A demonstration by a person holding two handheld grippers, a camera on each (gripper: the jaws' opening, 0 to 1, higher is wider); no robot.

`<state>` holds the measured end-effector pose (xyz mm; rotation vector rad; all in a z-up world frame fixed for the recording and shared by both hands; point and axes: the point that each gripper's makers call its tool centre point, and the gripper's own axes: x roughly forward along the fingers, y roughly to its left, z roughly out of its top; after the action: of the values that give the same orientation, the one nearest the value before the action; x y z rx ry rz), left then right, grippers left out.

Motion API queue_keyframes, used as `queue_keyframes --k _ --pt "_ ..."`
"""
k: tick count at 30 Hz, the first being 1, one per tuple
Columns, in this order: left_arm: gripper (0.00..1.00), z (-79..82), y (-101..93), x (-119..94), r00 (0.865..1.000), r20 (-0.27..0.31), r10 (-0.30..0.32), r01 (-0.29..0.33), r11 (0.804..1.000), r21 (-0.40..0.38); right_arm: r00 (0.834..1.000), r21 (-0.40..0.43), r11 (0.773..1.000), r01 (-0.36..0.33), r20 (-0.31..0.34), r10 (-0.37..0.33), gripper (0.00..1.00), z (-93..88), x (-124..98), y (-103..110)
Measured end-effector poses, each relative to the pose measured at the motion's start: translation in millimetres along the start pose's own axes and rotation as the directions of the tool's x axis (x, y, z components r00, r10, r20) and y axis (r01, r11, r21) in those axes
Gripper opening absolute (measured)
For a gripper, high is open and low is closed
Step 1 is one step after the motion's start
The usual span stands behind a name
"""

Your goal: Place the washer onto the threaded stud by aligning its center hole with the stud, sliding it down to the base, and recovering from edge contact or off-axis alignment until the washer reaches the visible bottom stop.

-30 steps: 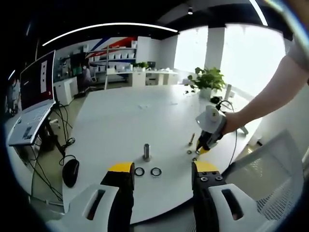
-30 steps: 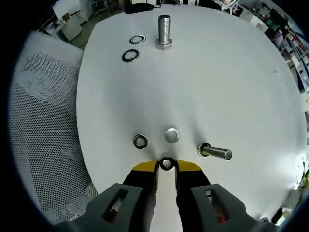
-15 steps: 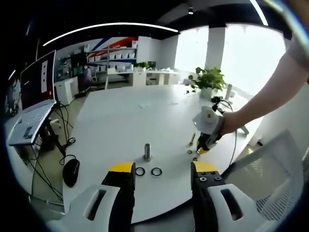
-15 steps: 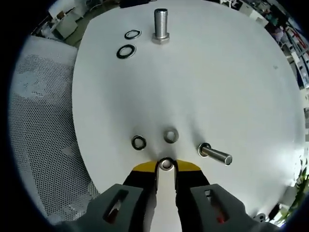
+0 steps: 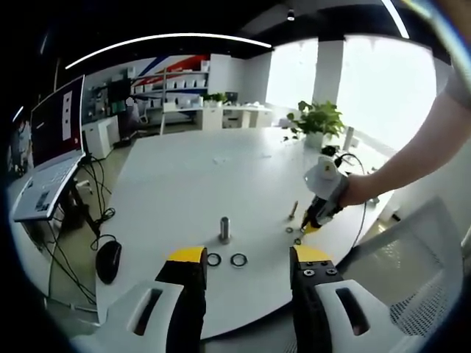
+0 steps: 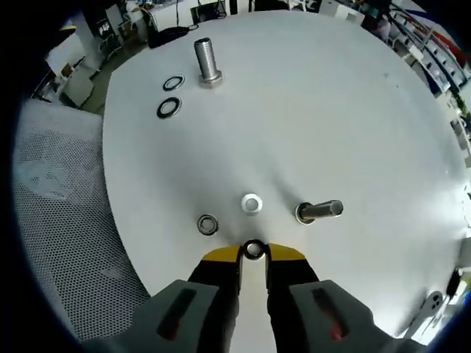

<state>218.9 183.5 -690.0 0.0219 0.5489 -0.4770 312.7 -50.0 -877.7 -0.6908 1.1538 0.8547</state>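
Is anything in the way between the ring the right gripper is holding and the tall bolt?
Nothing visible blocks it. The washer sits pinched in the right gripper; bare table stretches to the upright stud.

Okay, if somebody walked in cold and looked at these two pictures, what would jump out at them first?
Probably the right gripper, its yellow-tipped jaws shut on a small washer just above the round white table. Next, the upright threaded stud at the far side of the table, with two dark rings lying beside it. Closer to the gripper, a bolt lies on its side near two more loose washers.
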Motion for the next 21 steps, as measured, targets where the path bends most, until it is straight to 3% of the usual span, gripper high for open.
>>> queue_keyframes --k 4,9,14,21 --pt "0.43 0.8 0.5 0 1.000 0.005 0.002 -0.002 1.000 -0.003 1.000 0.067 0.998 -0.006 0.028 0.004 0.14 -1.6 -9 -4" --pt "0.43 1.4 0.5 0 1.000 0.007 0.001 -0.001 1.000 0.000 0.998 0.072 0.997 0.019 0.054 -0.023 0.14 0.6 -22 -14" --pt "0.43 0.2 1.9 -1 1.000 0.004 0.008 -0.008 1.000 -0.006 0.989 0.076 0.995 0.063 0.129 -0.073 0.14 13.5 -39 -27" --pt "0.43 -1.8 0.9 -1 1.000 -0.005 0.007 -0.007 1.000 -0.002 0.983 0.069 0.994 0.085 0.160 -0.095 0.14 19.1 -49 -35"
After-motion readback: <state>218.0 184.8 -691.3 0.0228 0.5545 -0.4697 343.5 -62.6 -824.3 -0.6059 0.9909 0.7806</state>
